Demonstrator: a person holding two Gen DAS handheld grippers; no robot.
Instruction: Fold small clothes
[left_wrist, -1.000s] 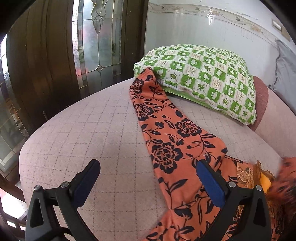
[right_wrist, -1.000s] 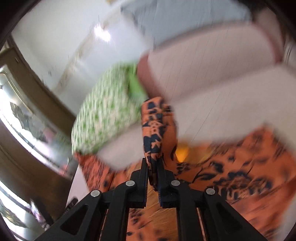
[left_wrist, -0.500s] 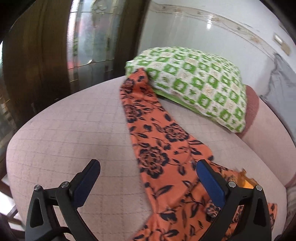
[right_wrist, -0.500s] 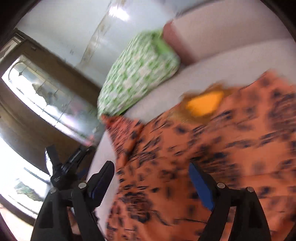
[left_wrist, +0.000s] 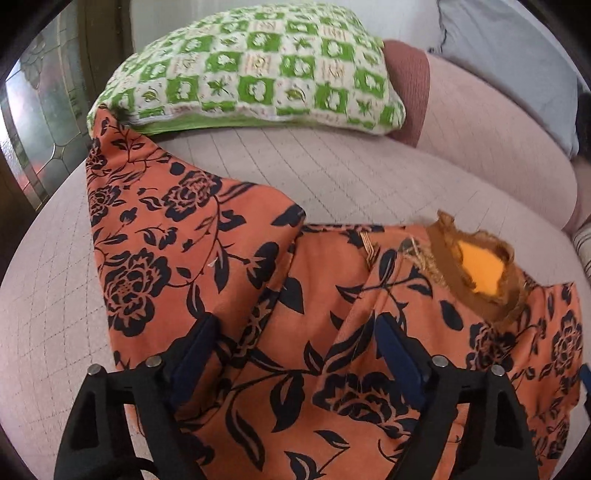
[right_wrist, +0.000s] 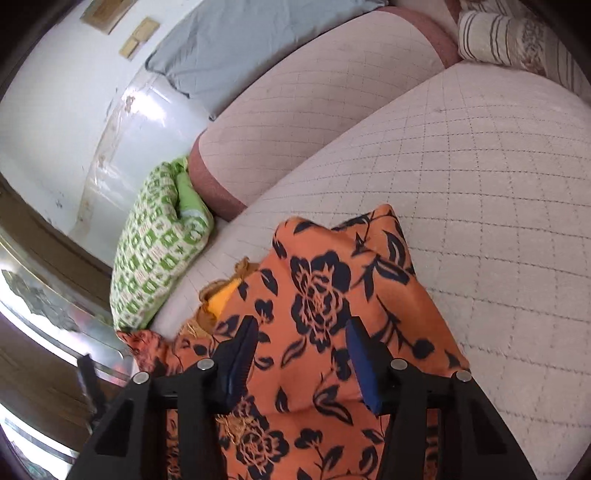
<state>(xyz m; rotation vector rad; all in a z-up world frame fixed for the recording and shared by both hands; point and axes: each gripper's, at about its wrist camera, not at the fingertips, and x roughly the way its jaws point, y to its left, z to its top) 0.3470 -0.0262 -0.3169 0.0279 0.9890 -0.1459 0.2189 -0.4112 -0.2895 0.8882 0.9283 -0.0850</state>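
Sofa: pale pink quilted sofa seat (left_wrist: 369, 173).
Garment: orange black-floral fabric garment (left_wrist: 258, 295) spread on the seat, one end touching the pillow.
Pillow: green-and-white checked pillow (left_wrist: 258, 70).
Left gripper (left_wrist: 293, 345): jaws wide apart over the garment, gripping nothing.
Right gripper (right_wrist: 301, 349): likewise.

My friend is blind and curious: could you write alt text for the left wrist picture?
An orange dress with black flowers lies spread on a pink quilted sofa, under the open left gripper. One sleeve reaches a green checked pillow behind.
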